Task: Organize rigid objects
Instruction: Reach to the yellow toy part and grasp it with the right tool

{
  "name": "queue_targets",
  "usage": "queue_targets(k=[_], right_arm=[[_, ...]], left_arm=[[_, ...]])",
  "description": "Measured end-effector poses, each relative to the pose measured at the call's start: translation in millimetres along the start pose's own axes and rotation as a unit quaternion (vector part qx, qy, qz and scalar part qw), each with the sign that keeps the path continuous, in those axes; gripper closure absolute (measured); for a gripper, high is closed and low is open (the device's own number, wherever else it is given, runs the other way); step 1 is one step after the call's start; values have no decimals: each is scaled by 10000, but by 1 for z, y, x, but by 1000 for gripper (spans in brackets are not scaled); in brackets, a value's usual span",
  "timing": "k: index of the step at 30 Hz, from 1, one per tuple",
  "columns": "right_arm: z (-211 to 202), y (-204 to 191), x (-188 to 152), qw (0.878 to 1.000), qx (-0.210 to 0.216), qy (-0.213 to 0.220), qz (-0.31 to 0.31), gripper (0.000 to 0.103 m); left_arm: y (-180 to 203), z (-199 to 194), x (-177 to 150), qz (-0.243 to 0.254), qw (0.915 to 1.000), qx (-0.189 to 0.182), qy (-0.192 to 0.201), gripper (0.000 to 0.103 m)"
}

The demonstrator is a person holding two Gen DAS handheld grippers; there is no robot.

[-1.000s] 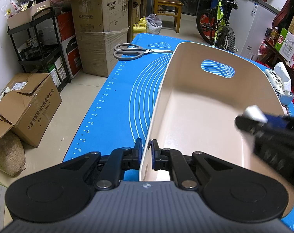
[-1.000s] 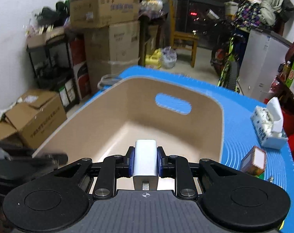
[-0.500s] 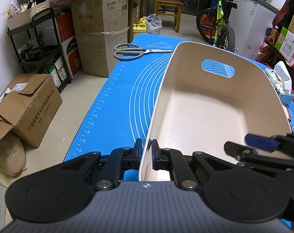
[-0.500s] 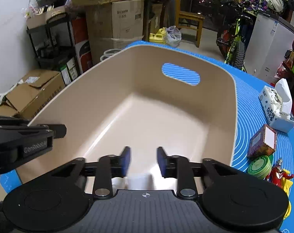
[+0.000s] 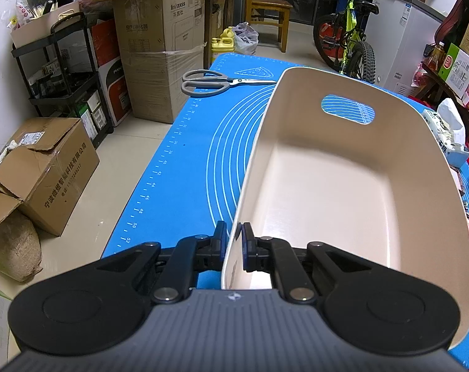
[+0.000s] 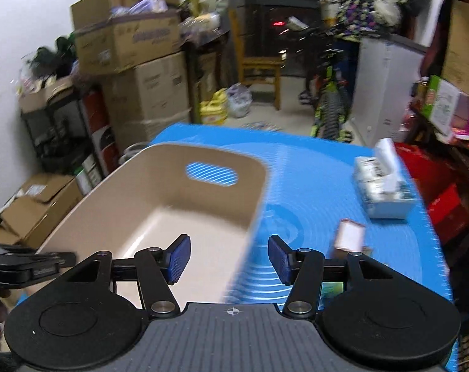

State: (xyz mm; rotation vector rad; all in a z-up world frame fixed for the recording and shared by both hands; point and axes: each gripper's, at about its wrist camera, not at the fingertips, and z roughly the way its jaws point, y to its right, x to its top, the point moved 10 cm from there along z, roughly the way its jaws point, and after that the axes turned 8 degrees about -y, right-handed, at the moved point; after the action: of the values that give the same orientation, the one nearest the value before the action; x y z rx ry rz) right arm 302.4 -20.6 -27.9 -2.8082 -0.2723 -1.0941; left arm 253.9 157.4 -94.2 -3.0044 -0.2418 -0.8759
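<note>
Over mat point(image 5: 188, 155), L gripper point(image 5: 233, 241) pinches bin point(image 5: 327, 186) near wall, R gripper point(image 6: 229, 257) jaws opening w/ nothing between; next box point(image 6: 350, 238) sits right of bin, so approach wide and square.

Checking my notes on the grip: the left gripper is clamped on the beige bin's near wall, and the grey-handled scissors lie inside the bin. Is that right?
Not quite. The left gripper is indeed clamped on the beige bin's near wall, but the scissors lie outside it, on the blue mat beyond the bin's far left corner. The left wrist view shows this.
</note>
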Motion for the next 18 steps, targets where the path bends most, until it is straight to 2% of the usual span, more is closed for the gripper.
queue_targets(k=[9, 14, 18], right_arm=[[-9, 107, -6, 9953, -822, 1, 517, 37], [1, 152, -27, 9914, -1214, -176, 453, 37], [15, 174, -49, 9876, -1443, -436, 432, 37]], left_arm=[[1, 0, 1, -15, 10000, -17, -4, 91], [1, 0, 1, -32, 10000, -25, -6, 91], [0, 0, 1, -29, 10000, -21, -3, 91]])
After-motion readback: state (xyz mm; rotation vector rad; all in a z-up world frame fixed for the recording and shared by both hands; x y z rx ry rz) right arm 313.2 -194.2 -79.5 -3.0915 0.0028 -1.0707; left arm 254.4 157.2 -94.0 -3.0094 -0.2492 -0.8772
